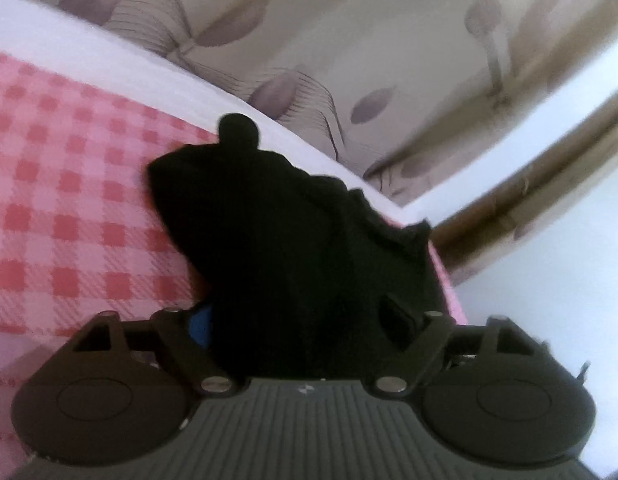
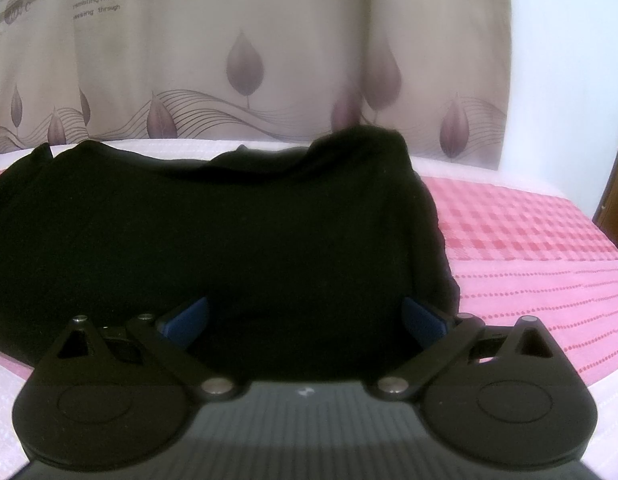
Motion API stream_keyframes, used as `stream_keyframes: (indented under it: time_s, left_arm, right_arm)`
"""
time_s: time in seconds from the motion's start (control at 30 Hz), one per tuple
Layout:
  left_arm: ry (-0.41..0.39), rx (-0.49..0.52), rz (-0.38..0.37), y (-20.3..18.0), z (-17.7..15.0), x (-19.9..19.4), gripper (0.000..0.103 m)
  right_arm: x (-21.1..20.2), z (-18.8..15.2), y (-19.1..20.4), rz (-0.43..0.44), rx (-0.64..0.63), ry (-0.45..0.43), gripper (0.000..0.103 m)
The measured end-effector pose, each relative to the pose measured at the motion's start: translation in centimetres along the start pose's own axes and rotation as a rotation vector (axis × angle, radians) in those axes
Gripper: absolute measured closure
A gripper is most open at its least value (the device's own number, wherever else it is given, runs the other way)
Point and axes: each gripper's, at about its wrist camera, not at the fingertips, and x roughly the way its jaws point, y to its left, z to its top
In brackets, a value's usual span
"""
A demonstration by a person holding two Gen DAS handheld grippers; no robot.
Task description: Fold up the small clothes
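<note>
Now soft black cloth (image 2: 213, 232) bunched btwn both claws, on pink checked sheet (image 2: 529, 232)

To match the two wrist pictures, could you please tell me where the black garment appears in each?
Left wrist: the black fabric garment rises from bottom centre, bunched over the tongs.
Right wrist: it spreads across the centre and left.
Shared landmark: the pink checked bedsheet beneath it.

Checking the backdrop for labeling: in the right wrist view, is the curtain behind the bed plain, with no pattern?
No. The curtain carries purple leaf motifs, wavy lines and printed text.
</note>
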Motion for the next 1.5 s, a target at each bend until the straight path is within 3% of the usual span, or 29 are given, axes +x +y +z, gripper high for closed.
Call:
stream_keyframes:
  time_s: [0.07,0.13,0.17,0.2,0.37,0.47,0.63,0.83,1.2,1.5]
  left_arm:
    - [-0.023,0.03,0.031,-0.8,-0.2,0.7,0.025]
    - [-0.08,0.059,0.105,-1.6,-0.5,1.4,0.043]
    - [-0.102,0.081,0.167,-2.1,-0.7,1.8,0.081]
    - [-0.11,0.098,0.211,-2.5,-1.0,2.2,0.081]
    - [-0.187,0.103,0.277,-4.3,-1.8,1.8,0.082]
    - [-0.23,0.042,0.258,-5.4,-1.6,1.0,0.082]
    - [-0.239,0.034,0.283,-8.8,-0.8,1.2,0.082]
    - [-0.254,-0.057,0.263,-11.8,-0.2,1.7,0.082]
    - [-0.223,-0.053,0.239,-20.0,0.7,5.5,0.082]
    - [-0.127,-0.038,0.199,-25.5,-0.2,12.8,0.082]
  right_arm:
    - [0.0,0.0,0.0,0.003,0.0,0.0,0.0]
    - [0.0,0.1,0.0,0.003,-0.001,0.003,0.0]
    - [0.0,0.0,0.0,0.004,-0.001,0.003,0.0]
    - [0.0,0.0,0.0,0.005,0.001,0.003,0.0]
    - [0.0,0.0,0.0,0.01,0.007,0.006,0.0]
    - [-0.1,0.0,-0.2,0.025,0.018,0.003,0.0]
    - [-0.6,-0.1,-0.7,0.073,0.043,-0.017,0.0]
    - [-1.4,-0.4,-1.6,0.195,0.081,-0.055,0.0]
    - [-1.2,-1.2,-7.3,0.441,0.421,-0.082,0.0]
    - [-2.1,-1.5,-7.4,0.465,0.413,-0.111,0.0]
